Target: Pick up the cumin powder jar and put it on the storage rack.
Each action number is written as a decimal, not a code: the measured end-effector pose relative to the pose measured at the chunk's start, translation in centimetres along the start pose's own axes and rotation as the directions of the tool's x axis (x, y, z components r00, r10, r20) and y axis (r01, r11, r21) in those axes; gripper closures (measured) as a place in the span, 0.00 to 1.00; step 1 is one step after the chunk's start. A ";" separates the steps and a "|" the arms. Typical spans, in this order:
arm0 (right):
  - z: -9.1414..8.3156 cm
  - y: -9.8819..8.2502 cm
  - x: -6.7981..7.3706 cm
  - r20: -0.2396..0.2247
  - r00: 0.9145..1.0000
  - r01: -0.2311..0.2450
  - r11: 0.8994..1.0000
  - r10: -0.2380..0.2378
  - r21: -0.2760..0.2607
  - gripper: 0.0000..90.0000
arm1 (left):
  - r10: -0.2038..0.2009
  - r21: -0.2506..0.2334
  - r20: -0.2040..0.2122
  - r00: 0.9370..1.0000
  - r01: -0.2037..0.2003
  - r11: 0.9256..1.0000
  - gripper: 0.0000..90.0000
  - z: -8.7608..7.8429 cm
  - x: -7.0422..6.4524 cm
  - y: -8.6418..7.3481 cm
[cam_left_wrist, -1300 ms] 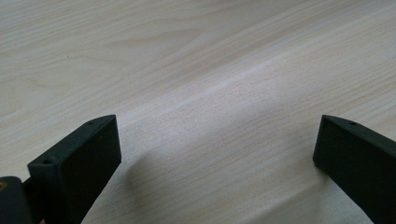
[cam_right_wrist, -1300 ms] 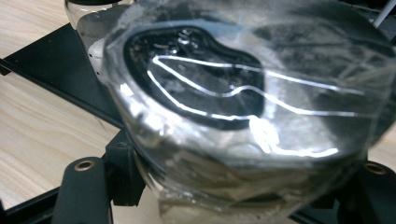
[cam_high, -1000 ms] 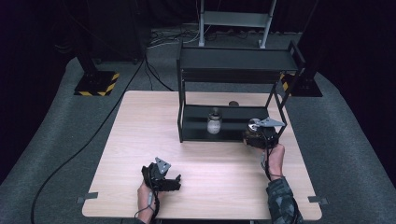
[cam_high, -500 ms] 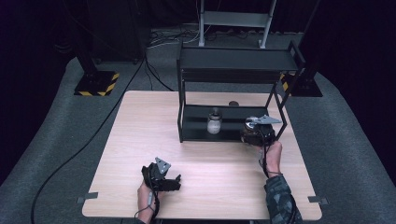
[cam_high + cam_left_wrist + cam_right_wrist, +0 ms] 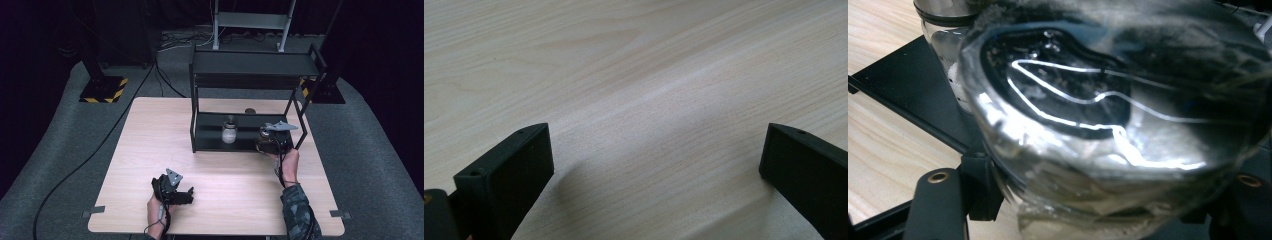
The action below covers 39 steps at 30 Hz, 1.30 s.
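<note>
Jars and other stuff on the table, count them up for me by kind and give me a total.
Glass jars: 2, one standing on the lower shelf, one clamped in the right gripper, seen close in its own view
Black shelf racks: 1
Small dark round things on the table behind the rack: 1, too small to identify
Total: 4

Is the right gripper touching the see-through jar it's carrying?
Touching. In the right gripper view, the right gripper has its black jaws clamped against both sides of the clear glass jar.
</note>
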State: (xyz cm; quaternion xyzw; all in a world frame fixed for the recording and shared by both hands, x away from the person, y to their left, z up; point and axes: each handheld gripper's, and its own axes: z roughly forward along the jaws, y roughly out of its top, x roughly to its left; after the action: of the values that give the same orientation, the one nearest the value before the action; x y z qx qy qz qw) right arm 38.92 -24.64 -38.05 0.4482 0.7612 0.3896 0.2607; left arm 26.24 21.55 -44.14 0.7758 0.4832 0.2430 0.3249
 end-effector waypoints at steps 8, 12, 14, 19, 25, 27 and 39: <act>0.5 0.4 0.0 0.000 1.000 0.004 1.000 -0.004 0.007 0.34 | -0.004 0.003 0.005 1.000 0.004 1.000 0.01 0.0 0.1 0.0; 0.7 0.7 0.0 -0.001 1.000 0.004 1.000 -0.004 0.007 0.34 | -0.003 0.002 0.004 1.000 0.003 1.000 0.01 0.0 0.1 0.0; 0.7 0.7 0.1 -0.002 1.000 0.008 1.000 -0.008 0.007 0.34 | -0.002 0.002 0.004 1.000 0.002 1.000 0.01 0.0 0.1 0.0; 1.0 0.7 0.1 -0.001 1.000 0.007 1.000 -0.007 0.010 0.34 | -0.002 0.003 0.005 1.000 0.002 1.000 0.01 0.0 0.1 0.0; 1.3 0.8 0.0 -0.002 1.000 0.000 1.000 0.000 0.014 0.34 | 0.001 0.000 0.001 1.000 -0.001 1.000 0.01 0.0 0.0 0.0; 1.4 0.8 0.1 0.000 1.000 0.003 1.000 -0.002 0.014 0.34 | 0.001 -0.002 0.000 1.000 -0.001 1.000 0.01 0.0 0.0 0.0; 1.9 1.4 0.3 0.004 1.000 0.011 1.000 -0.011 0.014 0.34 | -0.001 0.002 0.004 1.000 0.001 1.000 0.01 0.0 0.1 0.0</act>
State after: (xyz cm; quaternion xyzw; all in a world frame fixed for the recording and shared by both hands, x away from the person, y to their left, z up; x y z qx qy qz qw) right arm 40.87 -23.28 -37.93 0.4465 0.7658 0.3820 0.2611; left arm 26.30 21.63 -44.12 0.7763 0.4831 0.2408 0.3254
